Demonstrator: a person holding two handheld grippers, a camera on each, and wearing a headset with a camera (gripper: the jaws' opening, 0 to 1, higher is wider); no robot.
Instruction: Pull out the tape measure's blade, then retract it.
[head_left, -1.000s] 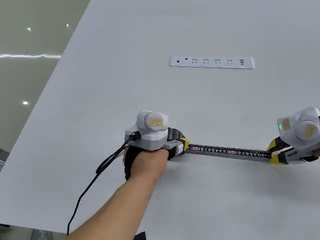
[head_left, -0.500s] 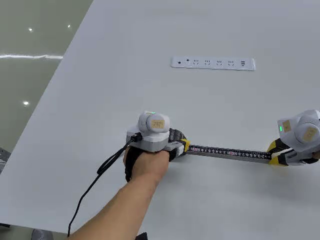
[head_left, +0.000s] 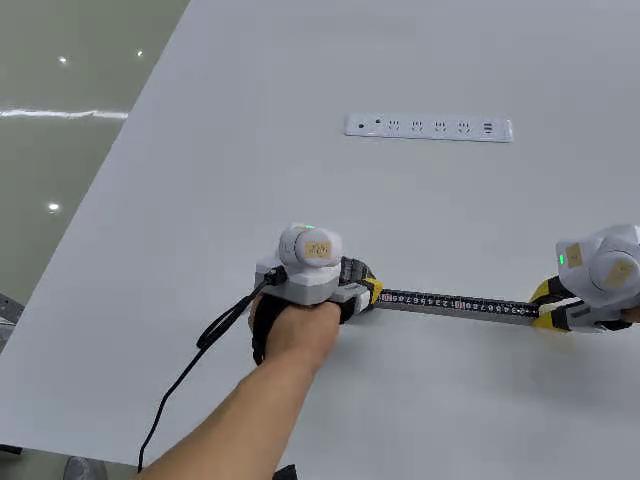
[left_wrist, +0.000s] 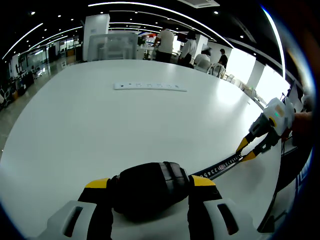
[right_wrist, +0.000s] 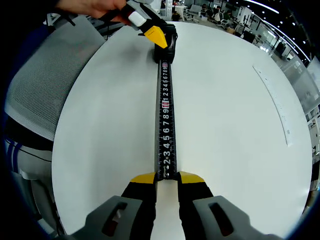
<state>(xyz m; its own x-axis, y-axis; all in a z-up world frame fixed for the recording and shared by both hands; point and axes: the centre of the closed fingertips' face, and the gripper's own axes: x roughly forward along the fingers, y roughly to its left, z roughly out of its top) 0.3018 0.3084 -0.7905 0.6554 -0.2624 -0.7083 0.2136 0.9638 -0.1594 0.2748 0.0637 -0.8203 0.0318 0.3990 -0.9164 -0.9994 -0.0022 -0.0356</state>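
Note:
The black tape measure case rests on the white table, and my left gripper is shut around it. In the left gripper view the case sits between the yellow-tipped jaws of that gripper. The numbered blade lies flat on the table and runs rightwards to my right gripper. That gripper is shut on the blade's end. The right gripper view looks along the blade from the shut right gripper to the case.
A white power strip lies on the table beyond the blade. A black cable trails from the left gripper toward the table's near-left edge. Several people stand far behind the table. A grey mesh chair stands beside the table.
The right gripper has crept slightly toward the case, so the exposed blade is a little shorter. The left gripper holds the case in place.

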